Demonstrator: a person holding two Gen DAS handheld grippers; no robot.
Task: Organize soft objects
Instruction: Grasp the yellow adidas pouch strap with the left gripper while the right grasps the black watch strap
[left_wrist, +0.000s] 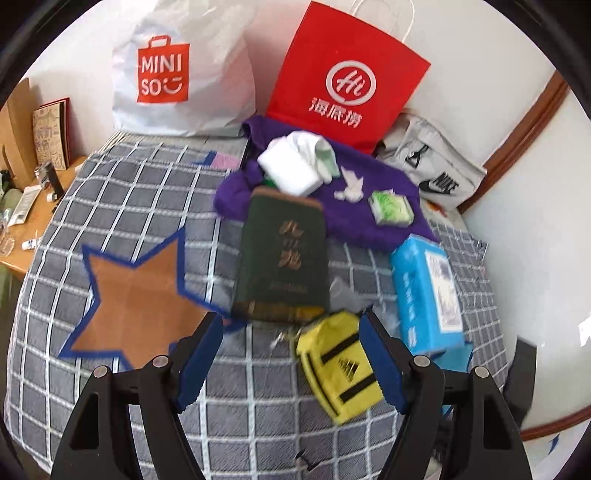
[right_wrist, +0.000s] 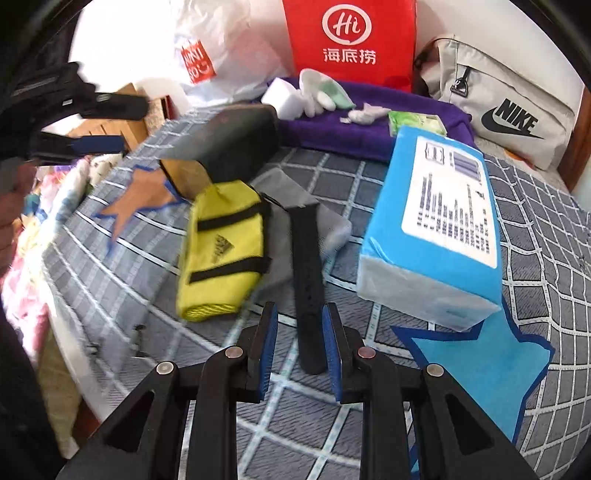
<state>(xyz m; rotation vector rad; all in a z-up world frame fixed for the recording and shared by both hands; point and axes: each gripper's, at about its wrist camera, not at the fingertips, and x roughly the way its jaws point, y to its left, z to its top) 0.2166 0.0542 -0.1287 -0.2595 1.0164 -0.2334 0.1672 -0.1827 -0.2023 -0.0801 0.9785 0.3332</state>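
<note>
Your checked bedspread (left_wrist: 122, 206) fills both views. In the right view, the blue tissue pack (right_wrist: 436, 229) sits right of centre and the yellow pouch (right_wrist: 221, 251) left of centre. Your left gripper (left_wrist: 291, 354) is spread, the pouch at its right finger. Your right gripper (right_wrist: 300, 347) straddles the black strap (right_wrist: 308, 273), narrowly parted, not pinching.

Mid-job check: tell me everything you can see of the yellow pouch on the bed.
The yellow pouch is a small soft fabric bag shaped like a duffel, with black straps and a dark triangular logo. It lies on its side on the checked bedcover, partly over a grey cloth, beside the black strap. The dark green box sits right behind it; whether they touch is unclear. Neither gripper holds it.
</note>
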